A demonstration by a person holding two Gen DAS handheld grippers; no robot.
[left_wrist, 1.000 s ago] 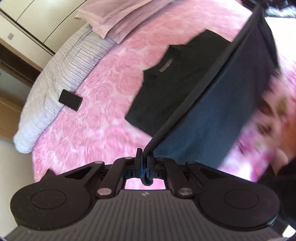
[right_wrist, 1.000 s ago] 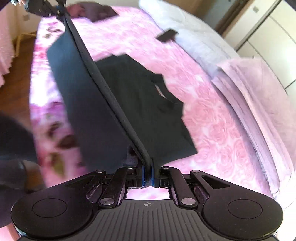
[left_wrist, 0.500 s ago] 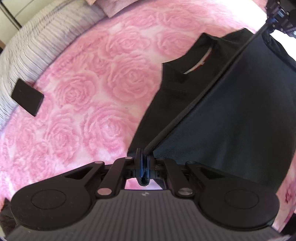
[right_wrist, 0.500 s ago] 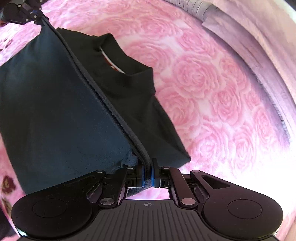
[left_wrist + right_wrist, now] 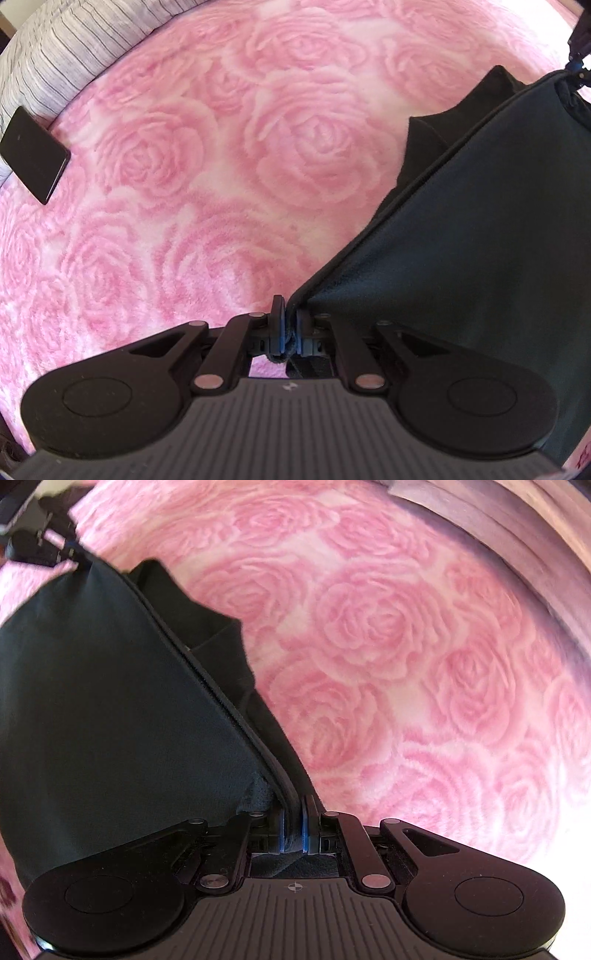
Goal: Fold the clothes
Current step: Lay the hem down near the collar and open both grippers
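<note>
Pinching 2 corners of a dark teal-black fabric garment (image 5: 461, 258) with the clenched left gripper (image 5: 290, 325) and right gripper (image 5: 293, 825), stretching its hem over a pink rose-patterned plush blanket (image 5: 221, 166).

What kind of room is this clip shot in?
Most likely a bedroom: the dark garment is being folded on a pink rose-patterned blanket, with striped grey bedding at its edge and folded mauve linen beside it.

I've brought both tools down close over the pink rose bedspread (image 5: 229, 177). The lifted hem of the dark garment (image 5: 480, 229) now sits low over its collar half, nearly covering it. Wardrobe and floor gone from view; the black phone (image 5: 35, 160) looms nearer.
</note>
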